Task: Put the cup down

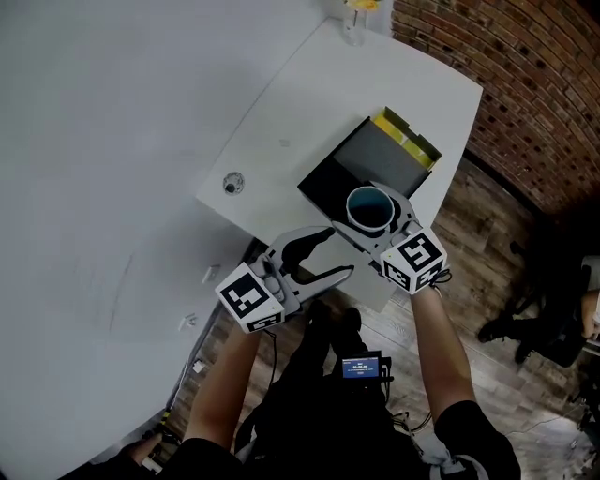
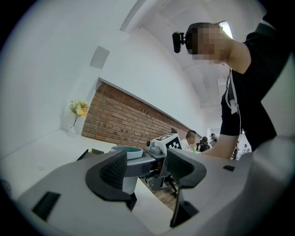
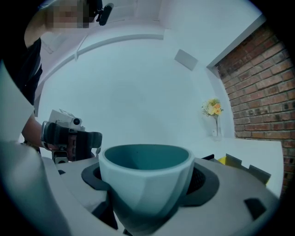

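Cup: teal inside, pale outside, upright, mouth up. Seen from the head view, it overlaps the near corner of the box, at the box's 5 o'clock. I cannot tell whether its base touches anything.
Right gripper: fingers clamped on the cup, one dark pad against each side of its wall, below the rim. The marker cube sits at the cup's 5 o'clock.
Left gripper: fingers apart with nothing between them. It sits at the cup's 8 o'clock, near it but not touching, over the counter's near edge.
Left gripper view: the cup and the right gripper's cube show in the gap beyond the fingers.
Counter: white, running away toward 1 o'clock.
Box: dark and flat, with a yellow strip at its far end, lying near the counter's right edge.
Vase: holds yellow flowers, on the counter's far end, at the box's 12 o'clock, well apart from it.
Wall: red brick, at 2 o'clock of the counter.
Floor: wood planks, below the counter's right edge.
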Motion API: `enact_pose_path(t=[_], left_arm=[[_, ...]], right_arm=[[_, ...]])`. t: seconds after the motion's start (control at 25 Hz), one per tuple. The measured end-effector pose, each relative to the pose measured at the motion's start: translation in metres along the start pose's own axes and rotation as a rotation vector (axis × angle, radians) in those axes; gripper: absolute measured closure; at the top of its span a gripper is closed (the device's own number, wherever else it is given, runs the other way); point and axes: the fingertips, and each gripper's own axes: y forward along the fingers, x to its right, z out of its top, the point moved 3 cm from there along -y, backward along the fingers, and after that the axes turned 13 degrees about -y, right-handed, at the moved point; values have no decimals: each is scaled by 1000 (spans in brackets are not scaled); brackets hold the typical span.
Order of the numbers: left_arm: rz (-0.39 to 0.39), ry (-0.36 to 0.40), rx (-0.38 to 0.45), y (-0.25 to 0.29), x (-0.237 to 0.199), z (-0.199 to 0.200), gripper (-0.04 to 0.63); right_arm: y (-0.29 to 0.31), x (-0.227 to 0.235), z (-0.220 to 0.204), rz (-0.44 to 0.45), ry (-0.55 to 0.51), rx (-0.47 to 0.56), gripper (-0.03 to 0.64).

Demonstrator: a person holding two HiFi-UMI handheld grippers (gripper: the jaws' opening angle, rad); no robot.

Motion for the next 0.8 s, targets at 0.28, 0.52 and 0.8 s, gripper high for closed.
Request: enact_pose_path(t=[0.28, 0.52, 0.8], left_arm=[[6, -15, 12, 3, -14, 1, 321], [16, -22, 15, -2, -20, 1, 321], [29, -32, 15, -10, -22, -3, 321]], right_arm=[[15, 9, -3, 8, -30, 18, 218], [18, 9, -1, 24, -47, 53, 218], [5, -2, -5, 38, -142, 58, 218]])
